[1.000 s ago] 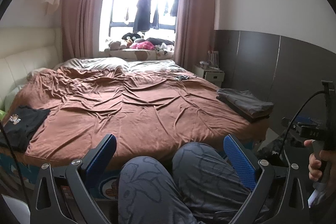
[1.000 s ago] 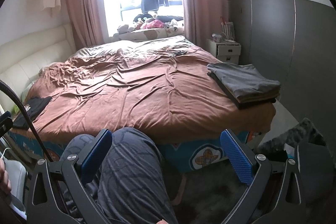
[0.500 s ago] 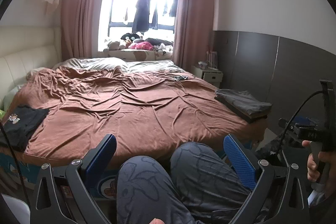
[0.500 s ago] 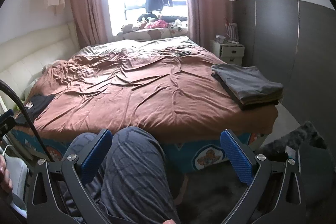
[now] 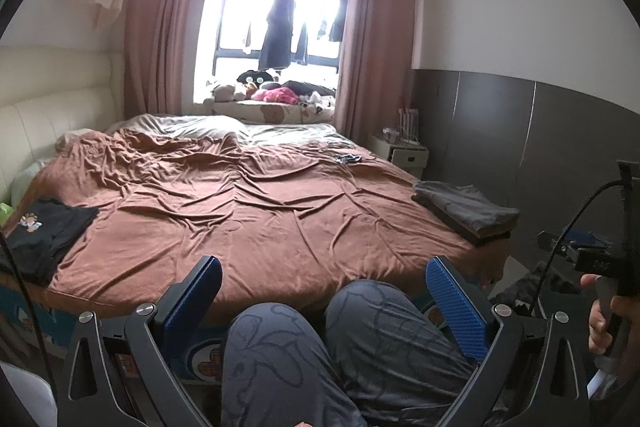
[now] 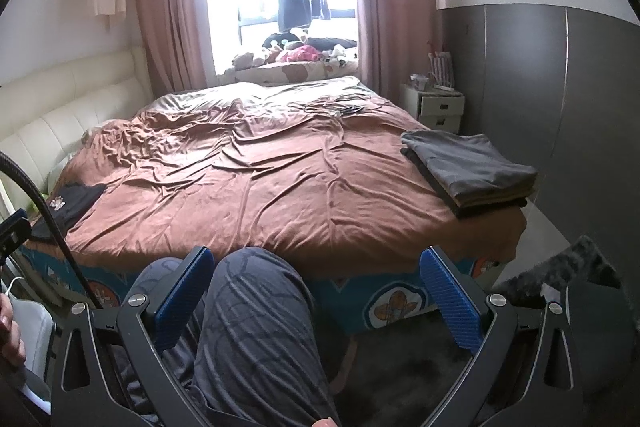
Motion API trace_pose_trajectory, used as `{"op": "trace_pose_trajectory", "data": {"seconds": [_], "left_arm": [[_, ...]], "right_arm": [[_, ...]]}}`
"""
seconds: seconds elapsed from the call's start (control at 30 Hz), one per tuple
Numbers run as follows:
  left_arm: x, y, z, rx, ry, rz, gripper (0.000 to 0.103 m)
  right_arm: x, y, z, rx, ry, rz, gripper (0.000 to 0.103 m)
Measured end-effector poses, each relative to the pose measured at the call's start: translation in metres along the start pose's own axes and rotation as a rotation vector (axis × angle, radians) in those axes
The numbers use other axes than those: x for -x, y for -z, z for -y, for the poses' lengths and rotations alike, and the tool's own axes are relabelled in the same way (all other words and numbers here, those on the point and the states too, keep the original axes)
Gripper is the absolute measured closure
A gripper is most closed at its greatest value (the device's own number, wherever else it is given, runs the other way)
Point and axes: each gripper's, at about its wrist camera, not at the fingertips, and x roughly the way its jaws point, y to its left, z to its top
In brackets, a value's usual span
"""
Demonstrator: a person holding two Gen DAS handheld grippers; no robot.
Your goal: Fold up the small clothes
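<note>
A black garment with a small cartoon print (image 5: pixel 44 233) (image 6: pixel 68 205) lies loosely on the near left corner of the bed. A stack of folded grey clothes (image 5: pixel 466 209) (image 6: pixel 472 171) sits on the near right corner. My left gripper (image 5: pixel 324 301) is open above the person's knees (image 5: pixel 320 347), short of the bed, holding nothing. My right gripper (image 6: pixel 316 293) is open too, over one knee (image 6: pixel 256 307) at the bed's front edge, well left of the grey stack.
The bed (image 5: pixel 248 211) is covered by a rumpled brown sheet (image 6: pixel 260 179). A white nightstand (image 6: pixel 438 107) stands at the right wall. Small dark items (image 5: pixel 348 158) lie at the far side. A dark rug (image 6: pixel 400 367) covers the floor. A hand (image 5: pixel 604 315) holds the other gripper's handle.
Both views have shifted slightly, with the bed sitting a little lower in frame. Neither gripper has opened, shut or taken hold of anything.
</note>
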Motion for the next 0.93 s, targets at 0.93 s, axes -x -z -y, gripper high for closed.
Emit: {"op": "trace_pose_trajectory", "data": {"seconds": [0.93], "left_arm": [[0.012,-0.002,0.011,-0.035,0.019,0.022,0.0]], "right_arm": [[0.004,-0.001,0.003,-0.035,-0.002,0.023,0.0]]}}
